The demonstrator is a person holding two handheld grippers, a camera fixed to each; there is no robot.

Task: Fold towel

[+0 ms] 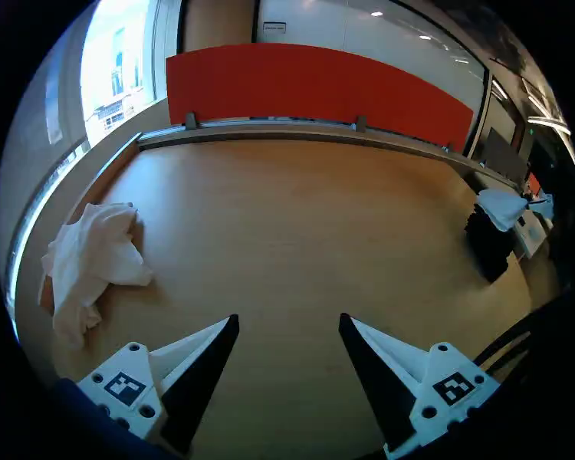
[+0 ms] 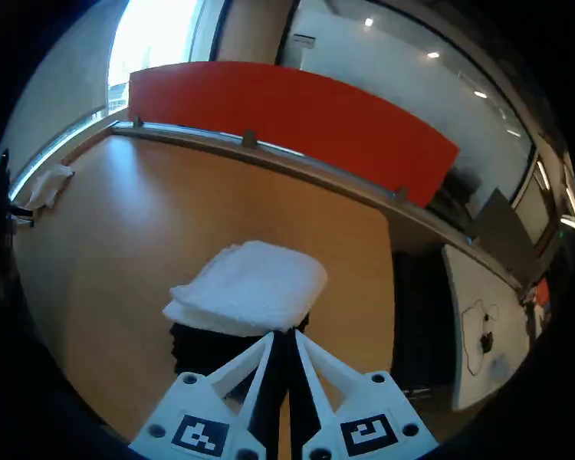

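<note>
A crumpled white towel (image 1: 96,261) lies in a heap at the left edge of the wooden table (image 1: 303,230); it appears small and far off as the crumpled towel (image 2: 46,188) in the right gripper view. My left gripper (image 1: 287,318) is open above bare wood, with the heap off to its left. A folded white towel (image 2: 249,295) rests on a black stack (image 2: 203,349); the same folded towel (image 1: 502,207) sits at the table's right end. My right gripper (image 2: 286,335) is shut, its tips at the folded towel's near edge, with nothing seen between them.
A red divider panel (image 1: 318,88) on a grey rail runs along the table's far edge, with bright windows (image 1: 119,69) behind on the left. Past the table's right end stands a white desk (image 2: 479,322) with small items, across a dark gap.
</note>
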